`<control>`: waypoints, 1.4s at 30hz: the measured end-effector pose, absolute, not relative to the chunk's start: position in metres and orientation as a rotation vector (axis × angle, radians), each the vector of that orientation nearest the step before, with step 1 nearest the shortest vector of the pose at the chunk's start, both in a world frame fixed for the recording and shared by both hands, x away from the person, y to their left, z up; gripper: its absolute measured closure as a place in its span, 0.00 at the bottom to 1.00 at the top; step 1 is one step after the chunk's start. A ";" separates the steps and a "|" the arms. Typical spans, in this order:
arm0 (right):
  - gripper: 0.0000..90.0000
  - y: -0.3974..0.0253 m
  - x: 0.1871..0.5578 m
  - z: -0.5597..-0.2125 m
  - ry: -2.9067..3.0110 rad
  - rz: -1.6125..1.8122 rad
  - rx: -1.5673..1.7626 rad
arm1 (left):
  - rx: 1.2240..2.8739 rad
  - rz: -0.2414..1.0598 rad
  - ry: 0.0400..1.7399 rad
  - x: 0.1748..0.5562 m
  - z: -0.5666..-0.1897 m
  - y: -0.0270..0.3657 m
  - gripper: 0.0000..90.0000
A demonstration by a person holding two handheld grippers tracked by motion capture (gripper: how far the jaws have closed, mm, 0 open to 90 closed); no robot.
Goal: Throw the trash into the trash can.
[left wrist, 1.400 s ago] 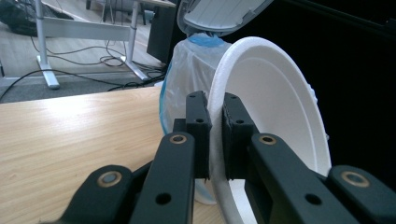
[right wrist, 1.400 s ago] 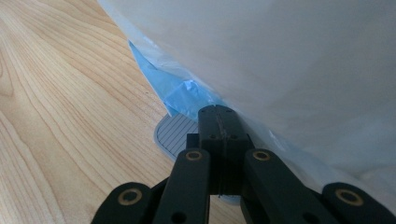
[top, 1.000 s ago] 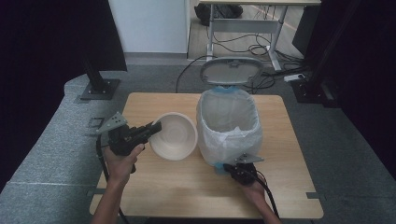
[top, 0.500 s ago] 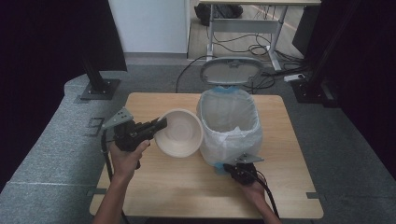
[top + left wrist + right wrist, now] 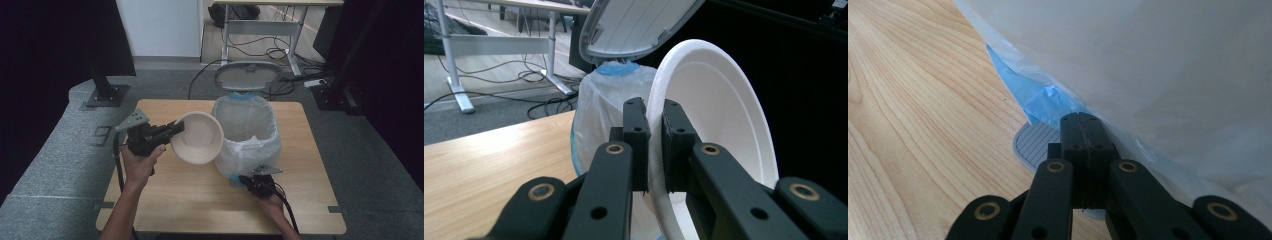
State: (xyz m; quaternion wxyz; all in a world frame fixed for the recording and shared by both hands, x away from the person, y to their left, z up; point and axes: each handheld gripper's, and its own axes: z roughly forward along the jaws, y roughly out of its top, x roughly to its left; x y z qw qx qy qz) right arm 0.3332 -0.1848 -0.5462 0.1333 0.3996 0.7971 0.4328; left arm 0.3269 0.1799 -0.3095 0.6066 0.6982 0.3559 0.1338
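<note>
A white foam bowl (image 5: 197,138) hangs tilted above the table, its opening turned towards the pedal bin (image 5: 247,135). My left gripper (image 5: 176,129) is shut on the bowl's left rim; in the left gripper view the rim (image 5: 655,145) sits pinched between both jaws. The bin is lined with a white bag (image 5: 1148,60) over a blue body (image 5: 1033,95), and its grey lid (image 5: 247,76) stands open. My right gripper (image 5: 250,179) is shut, with its tip (image 5: 1082,125) resting on the grey foot pedal (image 5: 1034,145) at the bin's base.
The wooden table (image 5: 190,200) has bare surface in front of the bin and to its left. A desk frame with cables (image 5: 270,35) stands on the floor behind. Black stands (image 5: 105,92) flank the table.
My left gripper has raised the bowl and carried it right, closer to the bin's open top. The right gripper stays on the pedal.
</note>
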 end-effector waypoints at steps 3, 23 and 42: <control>0.99 -0.185 0.333 -0.546 2.312 1.255 1.158 | 1.612 0.307 0.821 0.329 -0.306 0.178 0.93; 0.99 -0.185 0.334 -0.546 2.318 1.257 1.151 | 1.639 0.305 0.807 0.343 -0.295 0.158 0.93; 0.99 -0.185 0.334 -0.546 2.315 1.254 1.151 | 1.653 0.306 0.815 0.357 -0.288 0.144 0.93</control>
